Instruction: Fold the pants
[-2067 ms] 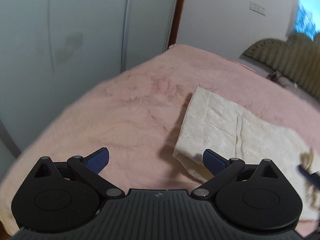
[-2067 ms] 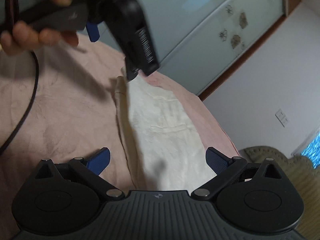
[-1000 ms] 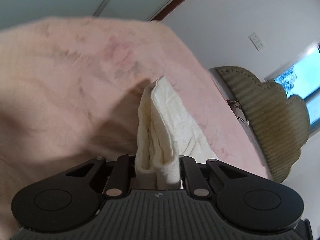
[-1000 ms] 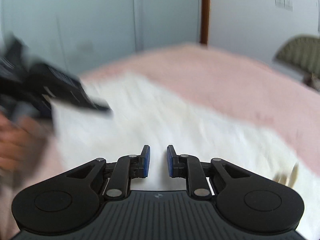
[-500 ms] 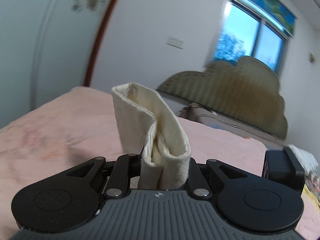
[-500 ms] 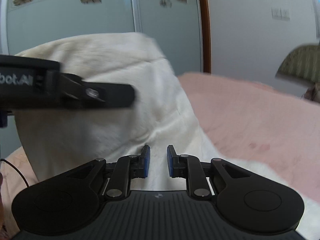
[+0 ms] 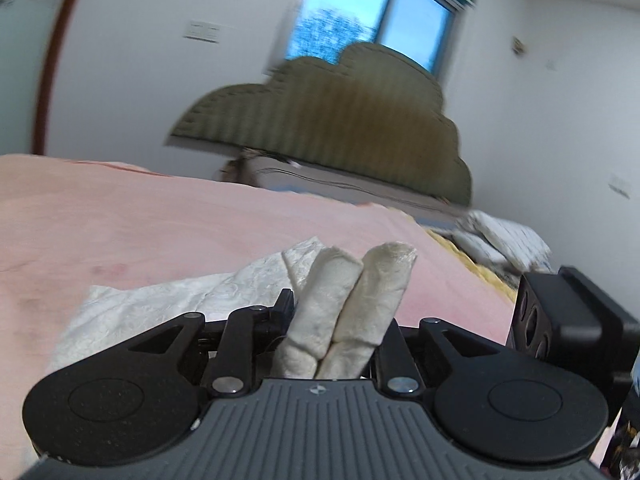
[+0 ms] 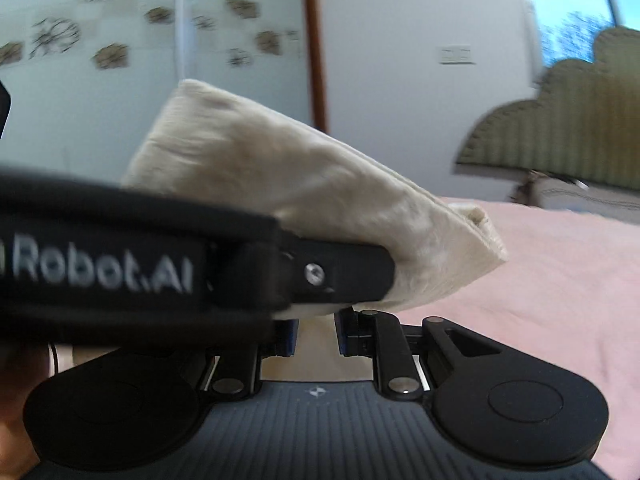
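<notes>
A pink-covered bed (image 7: 200, 232) is filling the middle of the frame, cream pants (image 7: 168, 300) lying partly on it at lower left.

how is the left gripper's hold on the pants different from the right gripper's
The left gripper has two thick rolled folds of the pants sticking up between its fingers, and its jaws are opening. The right gripper shows only flat cream cloth in a narrower gap. The left gripper's blue pads are hidden by fabric, while the right gripper's are visible. Both appear to grip the same pants over the pink bedspread.
</notes>
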